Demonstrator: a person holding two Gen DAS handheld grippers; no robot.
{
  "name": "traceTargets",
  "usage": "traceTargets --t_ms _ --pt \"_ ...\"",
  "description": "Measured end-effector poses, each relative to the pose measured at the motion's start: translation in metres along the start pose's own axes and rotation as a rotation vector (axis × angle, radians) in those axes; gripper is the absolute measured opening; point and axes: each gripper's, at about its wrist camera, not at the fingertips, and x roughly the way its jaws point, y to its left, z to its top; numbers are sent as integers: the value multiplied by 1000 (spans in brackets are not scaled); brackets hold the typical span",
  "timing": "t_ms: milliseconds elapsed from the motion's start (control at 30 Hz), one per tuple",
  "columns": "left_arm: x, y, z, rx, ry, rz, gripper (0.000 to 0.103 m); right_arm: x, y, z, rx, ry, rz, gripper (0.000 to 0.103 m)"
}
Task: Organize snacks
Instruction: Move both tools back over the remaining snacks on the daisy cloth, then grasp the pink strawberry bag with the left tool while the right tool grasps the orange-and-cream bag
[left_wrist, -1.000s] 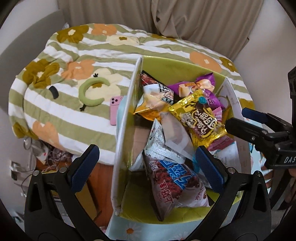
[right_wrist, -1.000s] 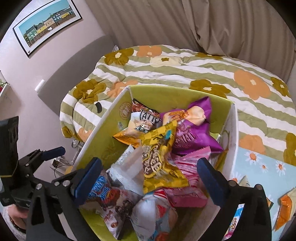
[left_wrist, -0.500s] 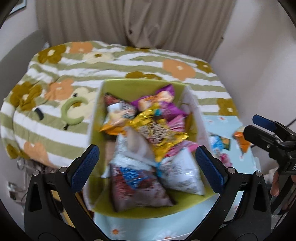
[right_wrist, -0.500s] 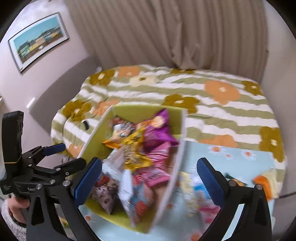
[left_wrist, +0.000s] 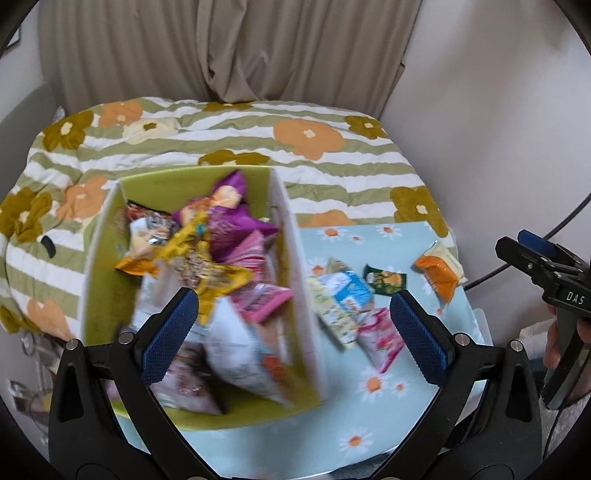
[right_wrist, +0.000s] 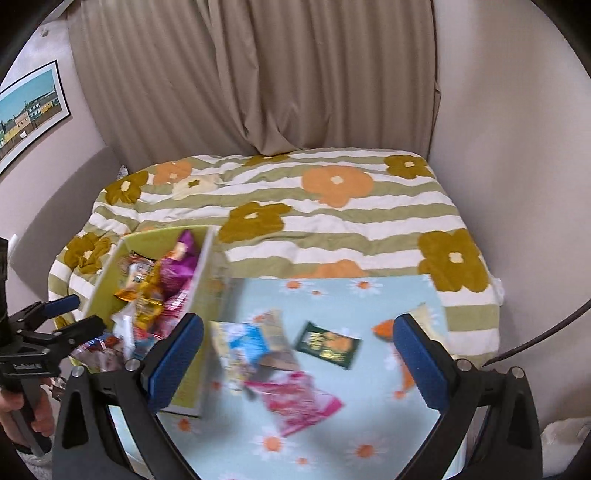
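A yellow-green box (left_wrist: 99, 295) with white walls stands at the left of a light blue daisy tablecloth (left_wrist: 343, 417) and holds several snack bags, a yellow one (left_wrist: 199, 266) on top. The box also shows in the right wrist view (right_wrist: 110, 273). Loose on the cloth lie a pink bag (right_wrist: 299, 402), a blue-and-yellow bag (right_wrist: 243, 343), a dark green packet (right_wrist: 328, 345) and an orange bag (left_wrist: 439, 273). My left gripper (left_wrist: 295, 336) is open and empty above the box's right wall. My right gripper (right_wrist: 295, 362) is open and empty above the loose bags.
A bed with a green-striped flower quilt (right_wrist: 332, 206) lies behind the table. Beige curtains (right_wrist: 258, 74) hang at the back. A picture (right_wrist: 29, 107) hangs on the left wall. A black cable (left_wrist: 569, 221) runs at the right.
Both grippers have pulled back and swung right. The box now sits further left in both views and the loose bags on the cloth have come into sight. Both stay open.
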Motion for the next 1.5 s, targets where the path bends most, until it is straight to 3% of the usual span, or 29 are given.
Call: traceTargets --t_ms 167,467,800,1000,1100,1167,1400,1500 --pt "22 -44 -11 -70 29 7 103 10 -47 -1 -45 22 30 102" --pt "69 -101 -54 -229 49 116 103 60 -106 -12 -200 102 50 102" --pt "156 -125 -104 -319 166 186 103 133 -141 -46 -203 228 102 102" --pt "191 -130 -116 -353 188 209 98 158 -148 -58 -234 261 95 102" --pt "203 -132 -118 -359 199 217 88 167 -152 -62 -233 275 105 102" --pt "210 -132 -120 -369 209 224 87 173 -154 -65 -241 285 105 102" --pt "222 -134 -120 -359 213 243 57 188 -159 -69 -248 305 109 102" --pt "221 -135 -119 -348 215 245 51 192 -159 -70 -253 310 120 97"
